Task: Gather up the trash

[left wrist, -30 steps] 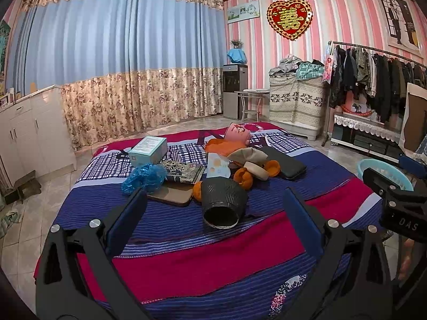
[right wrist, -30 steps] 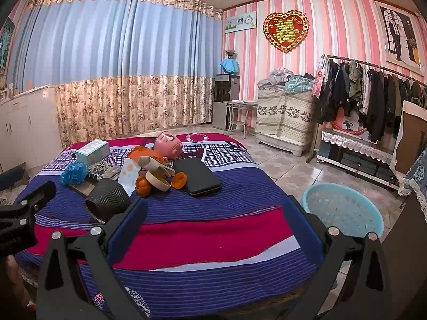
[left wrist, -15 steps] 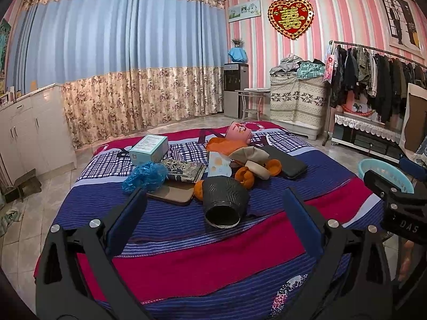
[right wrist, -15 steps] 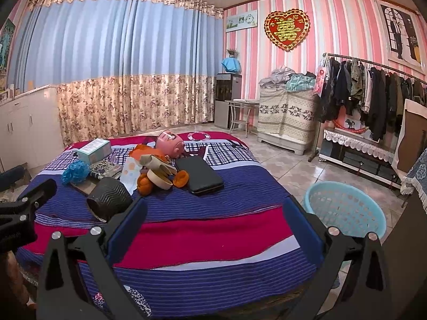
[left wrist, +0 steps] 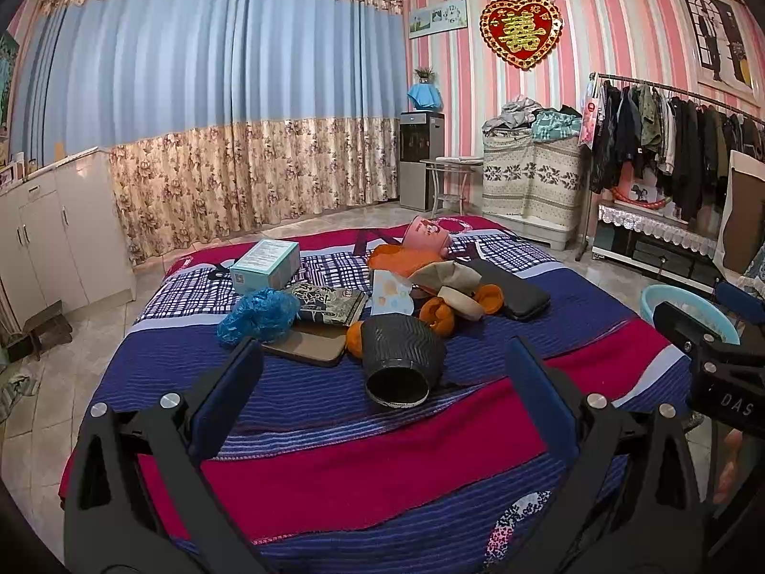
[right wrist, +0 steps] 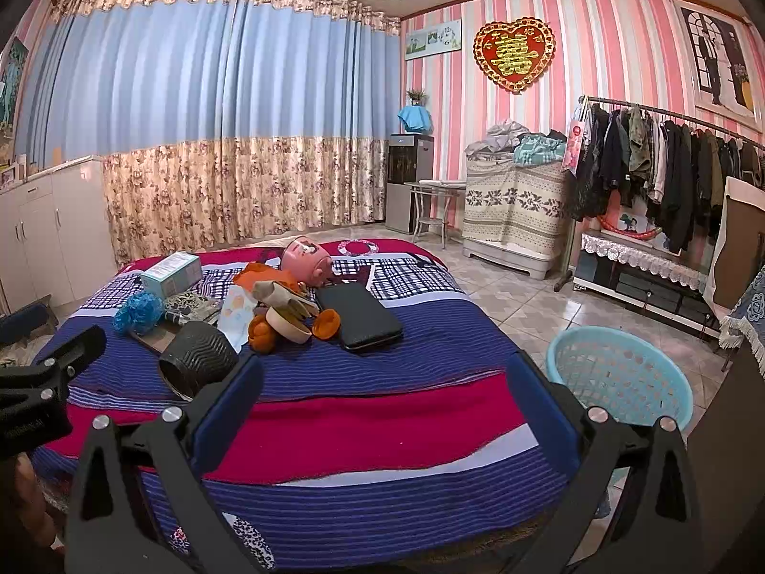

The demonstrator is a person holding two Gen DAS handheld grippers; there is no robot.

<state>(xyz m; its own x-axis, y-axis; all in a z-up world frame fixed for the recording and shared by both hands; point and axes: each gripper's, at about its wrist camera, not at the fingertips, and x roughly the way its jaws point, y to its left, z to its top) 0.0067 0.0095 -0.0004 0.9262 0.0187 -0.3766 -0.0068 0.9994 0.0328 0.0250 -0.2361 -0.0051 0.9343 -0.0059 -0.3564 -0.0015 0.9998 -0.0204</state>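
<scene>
A: Item one, grippers?
B: Left gripper [left wrist: 382,378] hung above the near edge of the bed [left wrist: 334,469], fingers spread wide, nothing between them. Right gripper [right wrist: 382,382] likewise: fingers apart, empty, over the bed's near right part.

A: Item two, trash?
B: A heap near the middle of the bed. Black ribbed cup [left wrist: 399,354] on its side, mouth toward the camera; crumpled blue bag [left wrist: 258,313] to its left, beside a teal box [left wrist: 265,265]; orange peels [left wrist: 437,318] and a tape roll [left wrist: 459,301] just behind the cup. A pink bowl [right wrist: 306,260] lay tipped at the back, a black case [right wrist: 361,318] to the right.

A: Item three, container?
B: Light blue basket [right wrist: 621,378] on the tiled floor, right of the bed, apart from the heap.
</scene>
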